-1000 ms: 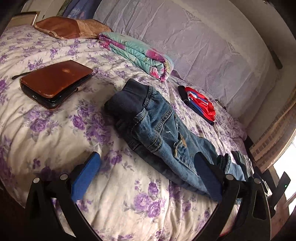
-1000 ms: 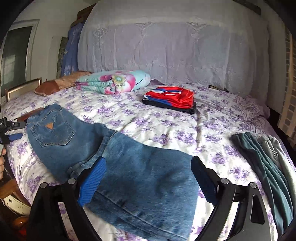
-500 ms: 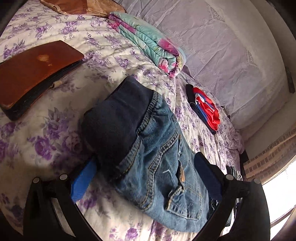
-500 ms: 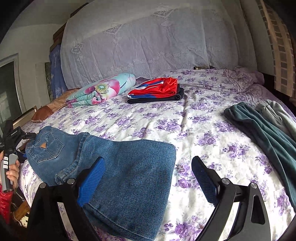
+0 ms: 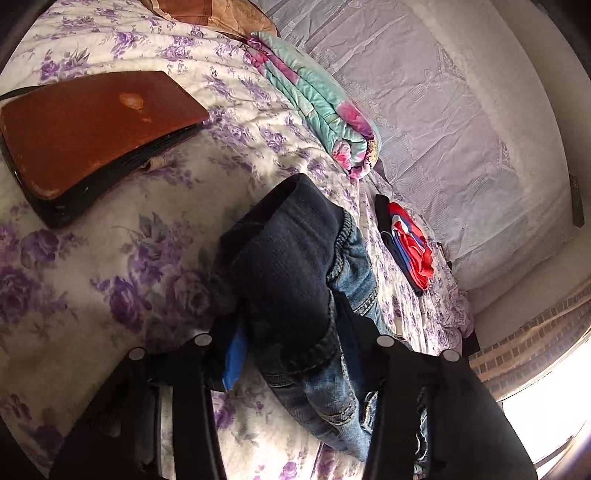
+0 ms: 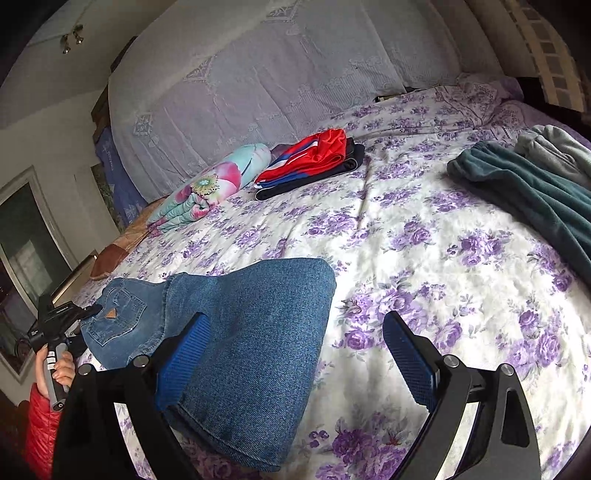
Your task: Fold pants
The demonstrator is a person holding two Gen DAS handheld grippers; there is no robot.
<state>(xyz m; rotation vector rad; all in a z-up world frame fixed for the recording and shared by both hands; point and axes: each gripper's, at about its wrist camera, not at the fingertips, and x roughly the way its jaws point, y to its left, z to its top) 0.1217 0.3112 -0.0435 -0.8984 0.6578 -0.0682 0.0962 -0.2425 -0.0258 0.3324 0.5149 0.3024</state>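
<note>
Closing left tool [image 5: 291, 354] on jeans [image 5: 295, 266] waistband | right tool [image 6: 295, 354] agape

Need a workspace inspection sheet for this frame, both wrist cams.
Surface: bed with purple-floral quilt.
Job's things: blue jeans, part folded, near edge.
Clutter: folded floral blanket; folded red and blue clothes; teal pants; grey garment; brown case; brown cushion.
Grippers: left gripper closing, jeans waistband between its fingers; right gripper open, left finger on the jeans leg.
Cables: dark cord by the case.
Surroundings: lace-covered headboard; brick wall; bright window.
</note>
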